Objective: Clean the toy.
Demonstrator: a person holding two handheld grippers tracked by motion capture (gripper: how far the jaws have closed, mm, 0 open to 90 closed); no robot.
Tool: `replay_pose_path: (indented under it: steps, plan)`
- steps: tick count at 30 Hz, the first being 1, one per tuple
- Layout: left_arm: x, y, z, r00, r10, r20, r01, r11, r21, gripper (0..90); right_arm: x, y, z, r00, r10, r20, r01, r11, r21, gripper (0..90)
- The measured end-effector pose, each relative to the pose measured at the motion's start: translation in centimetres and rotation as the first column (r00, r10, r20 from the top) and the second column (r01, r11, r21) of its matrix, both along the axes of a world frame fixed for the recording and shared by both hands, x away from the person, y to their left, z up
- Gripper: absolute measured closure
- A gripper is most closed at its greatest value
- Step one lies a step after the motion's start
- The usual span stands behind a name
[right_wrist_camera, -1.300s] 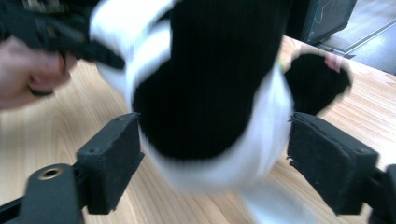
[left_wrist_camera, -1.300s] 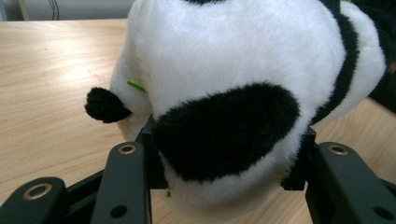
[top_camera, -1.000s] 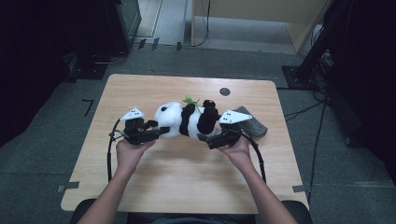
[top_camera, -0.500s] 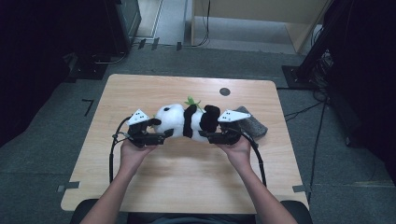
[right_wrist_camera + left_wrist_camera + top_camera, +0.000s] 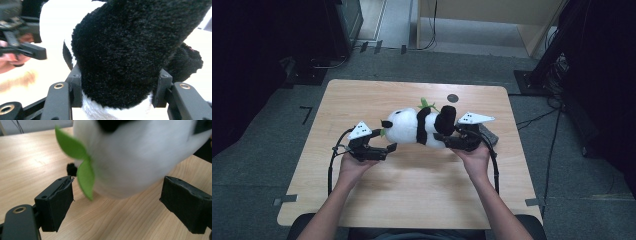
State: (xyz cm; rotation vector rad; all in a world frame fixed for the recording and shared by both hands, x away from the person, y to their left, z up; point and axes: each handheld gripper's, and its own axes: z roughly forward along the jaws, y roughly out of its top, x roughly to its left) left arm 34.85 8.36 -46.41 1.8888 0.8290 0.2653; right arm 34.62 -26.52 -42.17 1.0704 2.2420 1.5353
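Note:
A black and white plush panda [image 5: 409, 127] lies on its side at the middle of the wooden table [image 5: 422, 190], head to the left. A green felt leaf [image 5: 85, 175] hangs at its white head [image 5: 130, 157]. My left gripper [image 5: 387, 148] stands open just left of the head; its jaws have just been opening, and the pads [image 5: 58, 202] are clear of the plush on both sides. My right gripper [image 5: 117, 92] has just been closing and is shut on the panda's black leg [image 5: 125, 55], at the toy's right end [image 5: 444, 120].
A grey cloth [image 5: 489, 135] lies on the table behind my right gripper. A small black round mark [image 5: 453, 98] sits near the far edge. Bare wood spreads between the hands and the near edge. Dark equipment and cables [image 5: 557, 115] surround the table.
My left gripper has opened and let go of the panda's head. My right gripper has closed on the black leg and moved slightly right and up with it.

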Motion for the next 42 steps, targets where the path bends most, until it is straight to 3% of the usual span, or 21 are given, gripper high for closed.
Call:
replay_pose_path:
  steps: [3,6,9,10,11,12,13,16,18,22,24,27,29,31,32,33,34,35,38,41,42]
  plan:
    - [-0.2,-0.5,-0.2,0.9994,-0.024,0.023,0.024,0.9997,0.001,8.9,-0.2,0.5,0.3,0.9985,0.05,-0.022,-0.049,0.998,0.035,43.8]
    - [-0.5,-0.9,0.1,0.9985,0.009,0.054,-0.011,0.9995,0.031,10.9,-0.4,1.5,0.2,0.9958,0.077,-0.049,-0.075,0.996,0.044,42.4]
    - [-0.6,-0.7,0.3,0.9978,0.022,0.062,-0.022,0.9997,0.01,25.5,-0.4,1.7,0.0,0.9952,0.08,-0.056,-0.078,0.996,0.042,40.5]
    - [-0.7,-0.6,0.4,0.9975,0.025,0.066,-0.025,0.9997,0.001,25.5,-0.3,1.8,-0.1,0.9947,0.079,-0.066,-0.076,0.996,0.046,39.9]
    - [-0.8,-0.5,0.6,0.9974,0.024,0.069,-0.023,0.9997,-0.004,31.8,-0.3,1.8,-0.2,0.9941,0.08,-0.073,-0.077,0.996,0.044,38.7]
    - [-0.8,-0.3,0.9,0.9981,0.021,0.058,-0.018,0.9989,-0.043,44.2,-0.2,1.9,-0.2,0.994,0.077,-0.078,-0.073,0.996,0.051,34.0]
    - [-0.8,-0.3,0.9,0.9981,0.021,0.058,-0.018,0.9989,-0.043,48.3,-0.2,1.9,-0.2,0.994,0.077,-0.078,-0.073,0.996,0.051,34.0]
    - [-0.9,-0.3,1.4,0.9989,0.02,0.043,-0.018,0.9988,-0.046,54.9,-0.1,1.7,-0.2,0.9958,0.07,-0.058,-0.066,0.995,0.068,26.4]
    - [-0.7,-0.2,1.5,0.9998,0.02,0.004,-0.02,0.997,-0.075,56.7,0.1,1.4,-0.2,0.9965,0.074,-0.039,-0.071,0.995,0.066,20.1]
    - [-0.2,0.3,1.6,0.9985,0.04,-0.037,-0.044,0.9935,-0.105,57.1,0.0,0.9,-0.1,0.9963,0.086,0.007,-0.086,0.994,0.061,19.3]
    - [0.3,1.1,1.8,0.9939,0.086,-0.07,-0.093,0.9887,-0.117,57.2,-0.3,0.7,-0.2,0.9952,0.076,0.062,-0.077,0.997,0.009,20.1]
    - [0.4,1.9,2.1,0.9898,0.115,-0.084,-0.126,0.9814,-0.145,57.0,-0.3,0.7,-1.0,0.9939,0.088,0.067,-0.086,0.996,-0.027,20.0]
    - [0.4,2.0,2.3,0.9907,0.11,-0.079,-0.121,0.982,-0.145,56.3,-0.2,1.2,-1.5,0.9927,0.1,0.068,-0.097,0.994,-0.044,18.9]
    - [0.3,1.9,2.4,0.9901,0.1,-0.099,-0.115,0.9806,-0.159,55.9,-0.2,2.0,-1.8,0.9913,0.101,0.085,-0.096,0.993,-0.062,17.8]
    - [0.1,1.5,2.5,0.9898,0.069,-0.125,-0.091,0.979,-0.182,55.7,-0.2,2.4,-2.1,0.989,0.112,0.097,-0.105,0.992,-0.074,17.1]
    - [0.1,1.5,2.5,0.9898,0.069,-0.125,-0.091,0.979,-0.182,55.7,-0.2,2.4,-2.1,0.989,0.112,0.097,-0.105,0.992,-0.074,17.1]
    - [0.0,0.9,2.5,0.989,0.051,-0.139,-0.075,0.9816,-0.175,55.3,-0.2,3.2,-2.5,0.9864,0.125,0.106,-0.116,0.989,-0.095,10.9]
    - [0.0,0.7,2.5,0.9871,0.041,-0.155,-0.068,0.9825,-0.174,55.0,-0.1,3.4,-2.6,0.989,0.102,0.107,-0.089,0.989,-0.119,11.0]
    - [-0.2,0.2,2.2,0.9832,0.03,-0.18,-0.064,0.9813,-0.181,54.1,0.0,3.3,-2.9,0.993,0.036,0.112,-0.023,0.993,-0.114,21.0]
    - [-0.2,-0.1,2.2,0.9846,0.032,-0.172,-0.062,0.9834,-0.17,48.3,-0.3,2.8,-2.8,0.9934,-0.005,0.115,0.015,0.996,-0.091,39.0]
    - [-0.2,-0.2,2.1,0.9873,0.038,-0.154,-0.062,0.9867,-0.151,48.3,-0.3,2.8,-2.8,0.9934,-0.005,0.115,0.015,0.996,-0.091,39.0]
